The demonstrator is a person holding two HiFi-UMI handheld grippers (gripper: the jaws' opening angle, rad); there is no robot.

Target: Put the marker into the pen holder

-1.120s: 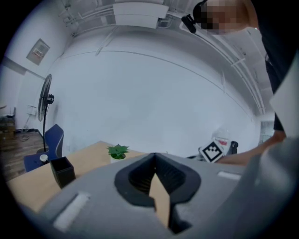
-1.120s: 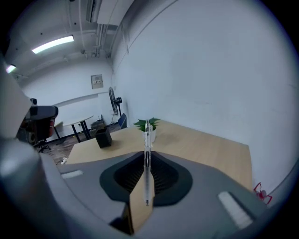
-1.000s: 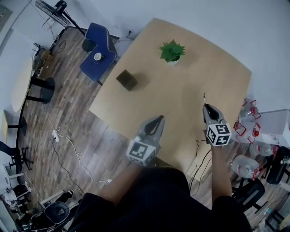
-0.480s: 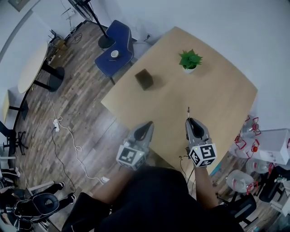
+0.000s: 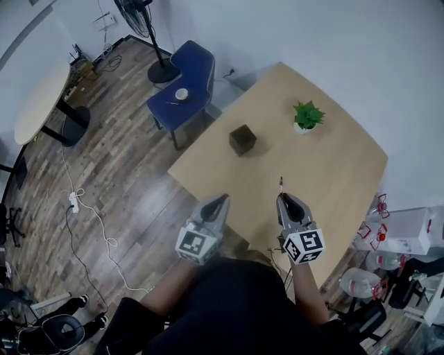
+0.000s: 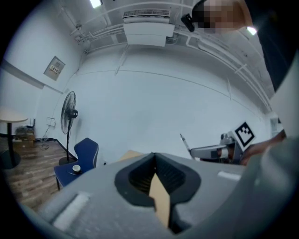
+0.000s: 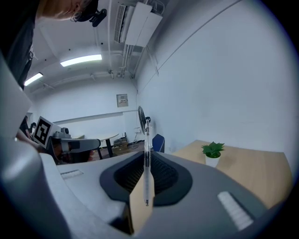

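Note:
My right gripper (image 5: 284,200) is shut on the marker (image 5: 280,184), a thin clear pen that pokes up and forward out of its jaws. In the right gripper view the marker (image 7: 147,158) stands upright between the closed pads. The pen holder (image 5: 243,139) is a dark cube on the wooden table (image 5: 333,173), well ahead of both grippers. The left gripper (image 5: 222,200) is shut with nothing in it and hovers off the table's near-left edge. In the left gripper view the right gripper (image 6: 216,151) shows with the marker (image 6: 184,143).
A small potted plant (image 5: 307,116) stands on the table beyond the pen holder. A blue chair (image 5: 186,82) with a small cup sits left of the table, with a fan (image 5: 142,17) behind it. Water bottles (image 5: 362,281) lie on the floor at right.
The head view has swung, so the table and pen holder sit further right in the picture. Both grippers have drawn back toward the table's near edge and closer together. The marker stays held.

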